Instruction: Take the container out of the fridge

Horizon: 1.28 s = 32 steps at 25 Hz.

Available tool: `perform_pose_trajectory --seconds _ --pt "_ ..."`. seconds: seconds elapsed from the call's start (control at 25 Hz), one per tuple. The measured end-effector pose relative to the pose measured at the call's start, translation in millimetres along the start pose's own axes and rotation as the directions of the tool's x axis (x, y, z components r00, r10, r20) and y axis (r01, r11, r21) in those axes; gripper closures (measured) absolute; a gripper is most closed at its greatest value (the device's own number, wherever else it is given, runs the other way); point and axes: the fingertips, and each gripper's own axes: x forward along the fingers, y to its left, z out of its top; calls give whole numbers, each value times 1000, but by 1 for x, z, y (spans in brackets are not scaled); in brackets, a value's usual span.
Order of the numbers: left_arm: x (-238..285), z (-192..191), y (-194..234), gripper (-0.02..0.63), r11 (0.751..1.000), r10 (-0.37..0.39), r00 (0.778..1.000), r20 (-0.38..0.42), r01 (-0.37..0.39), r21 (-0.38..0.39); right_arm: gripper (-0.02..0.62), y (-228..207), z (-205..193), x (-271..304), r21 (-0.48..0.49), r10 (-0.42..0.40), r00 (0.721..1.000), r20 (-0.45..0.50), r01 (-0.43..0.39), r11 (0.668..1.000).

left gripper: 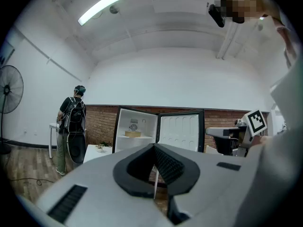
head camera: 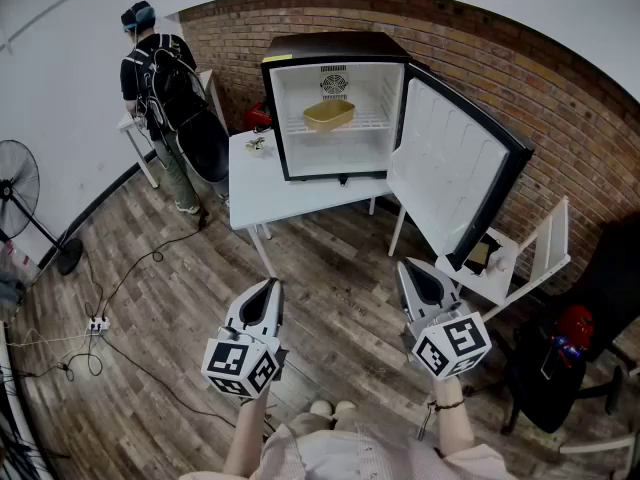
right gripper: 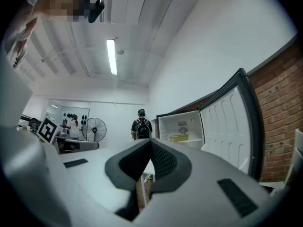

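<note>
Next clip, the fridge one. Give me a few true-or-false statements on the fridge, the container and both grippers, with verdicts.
1. The fridge door stands open. True.
2. The container lies on the table in front of the fridge. False: it sits on the shelf inside the fridge.
3. The left gripper holds the container. False: its jaws are together on nothing, well short of the fridge.
4. The right gripper is shut and empty. True.
5. In the head view, a person with a backpack stands left of the table. True.
</note>
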Motion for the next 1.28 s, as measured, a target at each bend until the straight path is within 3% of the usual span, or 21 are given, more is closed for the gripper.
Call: perform_pose_trajectory --seconds 0.52,1.0,1.28 --pt "6 -7 -16 618 1000 22 1000 -5 -22 -5 584 -17 -27 -4 69 32 998 -58 -28 997" --pt "4 -18 -16 618 999 47 999 -26 -47 -18 418 -17 -39 7 91 61 995 -79 -54 994" --pt "8 -26 -9 618 998 61 997 -47 -62 -32 377 -18 -50 16 107 78 991 -108 -67 992"
